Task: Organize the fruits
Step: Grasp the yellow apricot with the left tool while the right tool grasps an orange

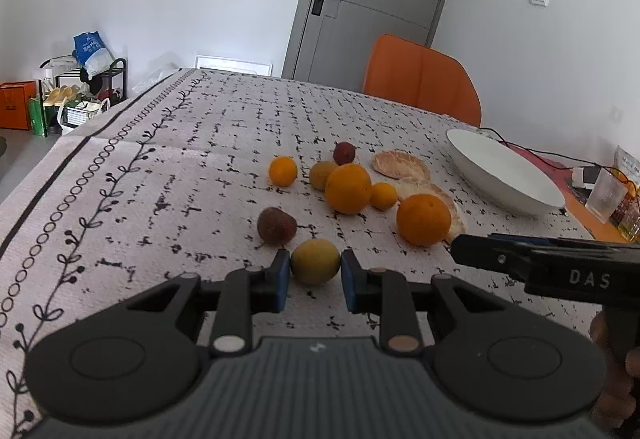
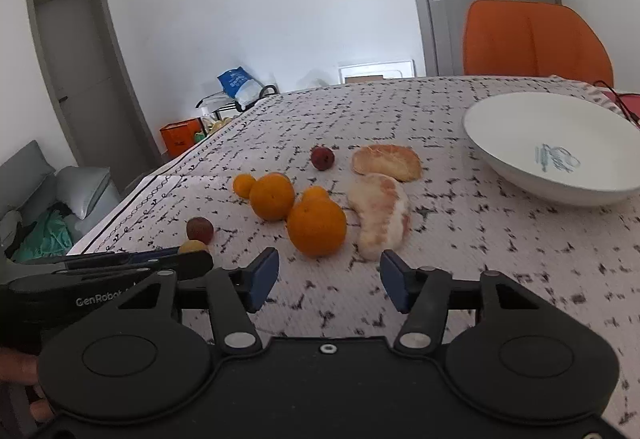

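Fruits lie on the patterned tablecloth. In the left wrist view my left gripper (image 1: 315, 275) has its blue pads touching both sides of a yellow-green round fruit (image 1: 315, 261) that rests on the cloth. A dark red fruit (image 1: 276, 225) lies just left of it. Beyond are oranges (image 1: 423, 219) (image 1: 347, 189), small oranges and peeled pomelo pieces (image 1: 400, 164). My right gripper (image 2: 329, 279) is open and empty, just short of a big orange (image 2: 317, 226) and a peeled pomelo segment (image 2: 382, 215). A white bowl (image 2: 516, 163) stands empty at the right.
An orange chair (image 1: 420, 79) stands behind the table's far edge. A glass (image 1: 606, 195), cables and packets sit at the table's right end. The right gripper's body (image 1: 560, 267) reaches in from the right in the left wrist view.
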`<state>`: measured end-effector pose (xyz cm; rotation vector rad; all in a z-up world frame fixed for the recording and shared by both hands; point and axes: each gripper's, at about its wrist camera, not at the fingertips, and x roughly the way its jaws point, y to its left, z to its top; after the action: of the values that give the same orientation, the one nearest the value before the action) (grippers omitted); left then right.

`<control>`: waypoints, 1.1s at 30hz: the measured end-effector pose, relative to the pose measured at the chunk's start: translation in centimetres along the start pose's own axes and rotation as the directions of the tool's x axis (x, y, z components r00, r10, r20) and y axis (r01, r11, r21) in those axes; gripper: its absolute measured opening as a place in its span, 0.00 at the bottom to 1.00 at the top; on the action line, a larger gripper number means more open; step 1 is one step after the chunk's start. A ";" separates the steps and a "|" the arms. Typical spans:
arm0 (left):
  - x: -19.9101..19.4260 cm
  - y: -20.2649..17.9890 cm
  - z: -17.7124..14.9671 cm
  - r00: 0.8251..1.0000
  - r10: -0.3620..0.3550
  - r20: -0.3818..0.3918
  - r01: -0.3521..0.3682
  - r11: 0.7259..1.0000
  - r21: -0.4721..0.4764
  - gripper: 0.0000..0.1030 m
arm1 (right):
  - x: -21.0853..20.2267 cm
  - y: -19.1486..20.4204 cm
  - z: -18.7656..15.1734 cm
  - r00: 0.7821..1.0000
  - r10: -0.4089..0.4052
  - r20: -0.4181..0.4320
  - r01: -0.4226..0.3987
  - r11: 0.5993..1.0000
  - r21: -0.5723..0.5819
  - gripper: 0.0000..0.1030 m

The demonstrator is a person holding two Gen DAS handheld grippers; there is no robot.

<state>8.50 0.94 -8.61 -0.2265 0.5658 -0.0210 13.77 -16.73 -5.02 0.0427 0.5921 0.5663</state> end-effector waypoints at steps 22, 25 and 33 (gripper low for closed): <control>-0.7 2.0 1.1 0.999 0.028 0.031 -0.027 0.999 -0.031 0.25 | 3.7 0.7 1.0 0.999 0.036 -0.034 -0.037 0.999 -0.024 0.35; -0.8 1.6 1.1 0.999 0.025 0.034 -0.023 0.999 -0.031 0.25 | 3.0 0.5 0.9 0.999 0.038 -0.018 -0.038 0.999 -0.024 0.35; -0.6 -0.4 1.7 0.998 0.018 0.065 -0.019 1.000 0.015 0.25 | 0.7 -0.4 1.2 0.999 0.039 0.034 -0.038 0.999 -0.019 0.30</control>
<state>8.90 0.97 -6.85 -0.2057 0.5033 -0.0006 15.08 -16.56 -4.42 0.0464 0.5535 0.6072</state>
